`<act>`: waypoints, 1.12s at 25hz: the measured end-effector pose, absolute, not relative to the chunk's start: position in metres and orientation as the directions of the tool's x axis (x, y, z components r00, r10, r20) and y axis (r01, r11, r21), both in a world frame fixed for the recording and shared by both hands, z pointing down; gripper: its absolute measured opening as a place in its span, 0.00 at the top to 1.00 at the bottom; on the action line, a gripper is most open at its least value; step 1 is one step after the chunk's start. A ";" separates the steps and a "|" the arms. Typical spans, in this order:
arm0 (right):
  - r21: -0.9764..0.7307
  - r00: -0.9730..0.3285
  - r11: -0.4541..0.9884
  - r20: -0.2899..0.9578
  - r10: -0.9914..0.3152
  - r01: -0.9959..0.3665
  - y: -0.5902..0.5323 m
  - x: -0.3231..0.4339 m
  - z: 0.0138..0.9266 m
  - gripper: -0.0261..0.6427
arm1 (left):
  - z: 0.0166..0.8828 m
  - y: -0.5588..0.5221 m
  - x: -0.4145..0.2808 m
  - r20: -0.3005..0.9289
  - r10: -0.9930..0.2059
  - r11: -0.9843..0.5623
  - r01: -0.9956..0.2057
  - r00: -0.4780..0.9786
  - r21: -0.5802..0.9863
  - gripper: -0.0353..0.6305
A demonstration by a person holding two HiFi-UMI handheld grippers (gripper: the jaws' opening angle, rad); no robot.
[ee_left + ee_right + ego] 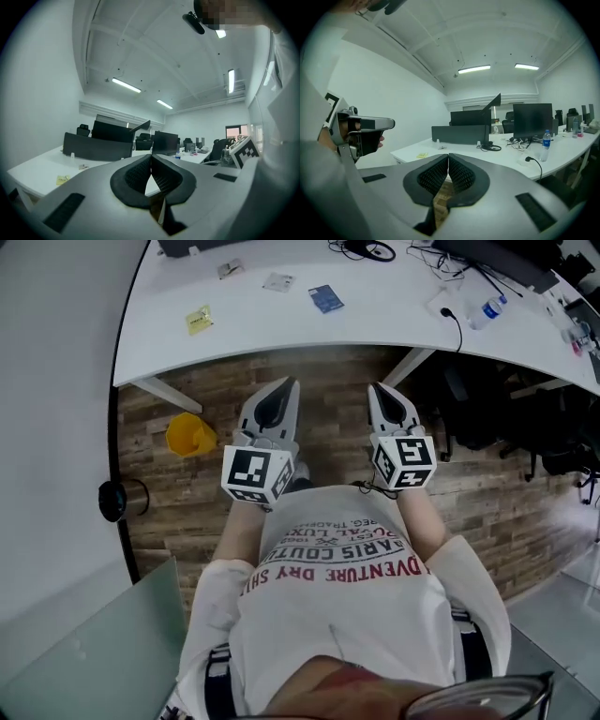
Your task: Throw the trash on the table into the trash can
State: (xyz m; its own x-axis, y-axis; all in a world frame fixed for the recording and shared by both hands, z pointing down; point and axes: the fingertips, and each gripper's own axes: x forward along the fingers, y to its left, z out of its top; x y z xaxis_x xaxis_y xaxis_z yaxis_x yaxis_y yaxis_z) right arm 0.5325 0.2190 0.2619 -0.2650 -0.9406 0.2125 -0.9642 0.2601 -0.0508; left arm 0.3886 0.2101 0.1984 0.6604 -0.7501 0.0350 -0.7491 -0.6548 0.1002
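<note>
The trash lies flat on the white worktop [394,324]: a yellow packet [199,320], a blue packet [325,298], a pale wrapper [278,281] and a smaller scrap [230,268]. Pieces this thin could slide away or slip free if the pads press down instead of catching an edge. A light packet let go from high up could also drift past the small yellow trash can [190,435] on the floor. The left hand-held gripper [289,383] and right hand-held gripper [376,388] both have their jaws closed together on nothing, just short of the worktop's edge.
</note>
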 end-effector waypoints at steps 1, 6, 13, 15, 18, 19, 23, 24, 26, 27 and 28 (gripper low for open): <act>-0.045 -0.248 0.244 0.217 -0.944 -0.969 0.208 0.529 0.260 0.92 | 0.194 0.197 0.383 0.028 -0.741 -0.666 -0.739 0.671 0.100 0.91; -0.037 -0.200 0.197 0.257 -0.946 -0.980 0.160 0.517 0.268 0.92 | 0.206 0.138 0.364 0.046 -0.733 -0.667 -0.730 0.679 0.152 0.91; -0.095 -0.182 0.161 0.293 -0.939 -0.982 0.091 0.525 0.291 0.92 | 0.236 0.072 0.365 0.102 -0.727 -0.655 -0.731 0.679 0.192 0.91; -0.101 -0.197 0.174 0.294 -0.935 -0.980 0.062 0.527 0.295 0.92 | 0.242 0.044 0.366 0.112 -0.740 -0.640 -0.745 0.664 0.190 0.91; -0.107 -0.216 0.192 0.304 -0.928 -0.975 0.013 0.538 0.305 0.92 | 0.253 0.001 0.375 0.135 -0.752 -0.621 -0.762 0.645 0.186 0.91; -0.113 -0.223 0.197 0.321 -0.921 -0.974 -0.003 0.542 0.312 0.92 | 0.258 -0.014 0.380 0.150 -0.753 -0.615 -0.766 0.641 0.187 0.91; -0.127 -0.266 0.234 0.425 -0.865 -0.964 -0.069 0.556 0.347 0.92 | 0.288 -0.077 0.393 0.230 -0.757 -0.574 -0.790 0.612 0.214 0.91; -0.128 -0.274 0.242 0.448 -0.851 -0.962 -0.085 0.560 0.356 0.92 | 0.296 -0.092 0.397 0.249 -0.758 -0.561 -0.798 0.602 0.221 0.91; -0.131 -0.290 0.259 0.485 -0.825 -0.957 -0.116 0.567 0.372 0.92 | 0.312 -0.122 0.404 0.280 -0.764 -0.536 -0.813 0.582 0.228 0.91; -0.132 -0.299 0.270 0.505 -0.810 -0.954 -0.129 0.570 0.380 0.92 | 0.319 -0.135 0.408 0.297 -0.766 -0.522 -0.821 0.570 0.230 0.91; -0.134 -0.309 0.282 0.529 -0.790 -0.950 -0.139 0.571 0.389 0.92 | 0.326 -0.144 0.411 0.317 -0.767 -0.507 -0.830 0.558 0.233 0.91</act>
